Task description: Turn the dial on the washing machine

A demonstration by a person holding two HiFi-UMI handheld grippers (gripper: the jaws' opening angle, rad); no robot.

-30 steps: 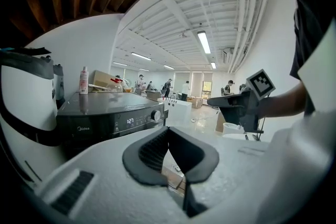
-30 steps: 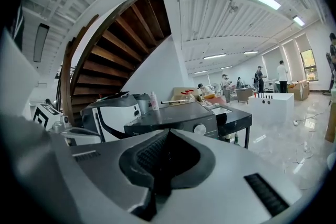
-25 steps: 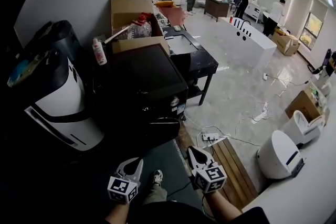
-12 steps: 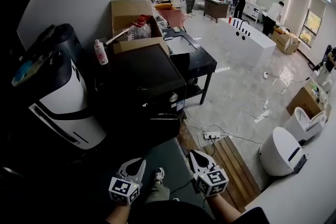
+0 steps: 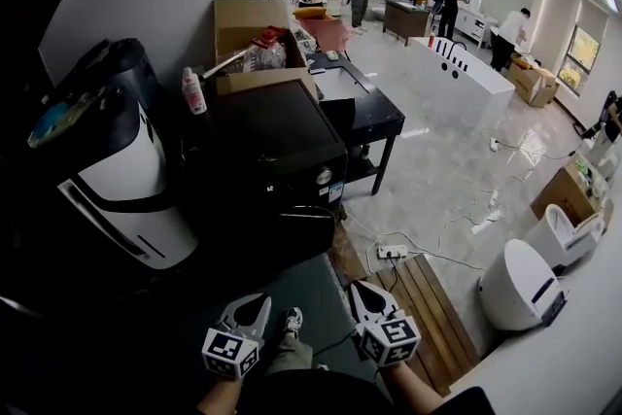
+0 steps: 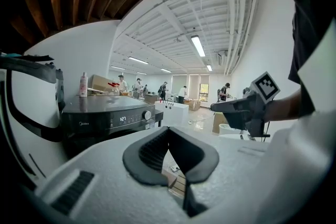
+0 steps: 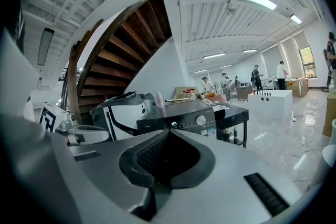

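**Both tools shut, well short of washer**

L edge: white-and-black appliance [image 5: 117, 180]. L tool [image 5: 255, 304] low in head view, jaws together, nothing betw. Dark washing machine [image 5: 272, 141] ahead, well apart from both tools. White bottle [image 5: 194, 92] upright on its top, back L. Dial [image 5: 324, 177] on front panel, R end, just R of lit display [image 6: 122, 119]. R tool [image 5: 358, 289] jaws together, empty. Black surface [image 5: 374, 117] just R of machine.
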